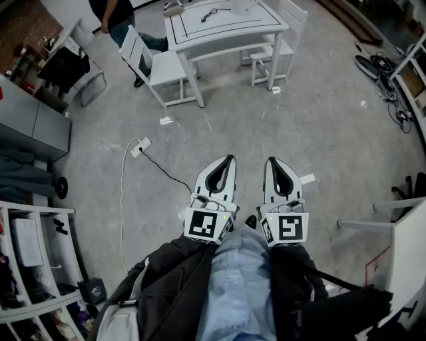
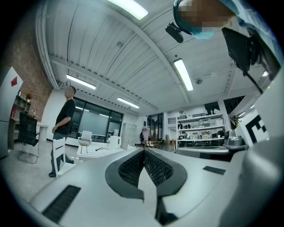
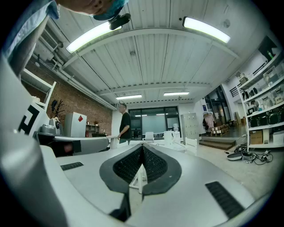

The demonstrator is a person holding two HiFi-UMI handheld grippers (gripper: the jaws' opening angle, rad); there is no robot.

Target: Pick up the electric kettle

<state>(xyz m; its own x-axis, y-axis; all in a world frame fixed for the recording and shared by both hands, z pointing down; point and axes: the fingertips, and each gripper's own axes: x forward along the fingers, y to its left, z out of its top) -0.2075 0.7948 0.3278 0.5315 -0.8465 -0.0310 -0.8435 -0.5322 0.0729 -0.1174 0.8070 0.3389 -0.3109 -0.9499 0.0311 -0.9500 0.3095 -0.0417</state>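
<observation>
Head view has the left gripper (image 1: 229, 160) and right gripper (image 1: 271, 161) side by side, both of smooth white plastic with black cross-hatched pads (image 2: 133, 166). Each pair of jaws is pressed tip to tip, with nothing between them. Both point toward the white table (image 1: 226, 26), well short of it across a mottled grey floor (image 1: 319, 113). On that table stands the white, jug-shaped electric kettle (image 2: 114, 142), near a thin black cable (image 1: 210, 13). White slatted chairs (image 1: 156, 66) flank the table.

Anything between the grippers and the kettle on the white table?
Mostly grey floor. A white four-legged chair stands at the near side of the white rectangular table, roughly in line with the right gripper. The white electric kettle sits on that table behind it.
</observation>
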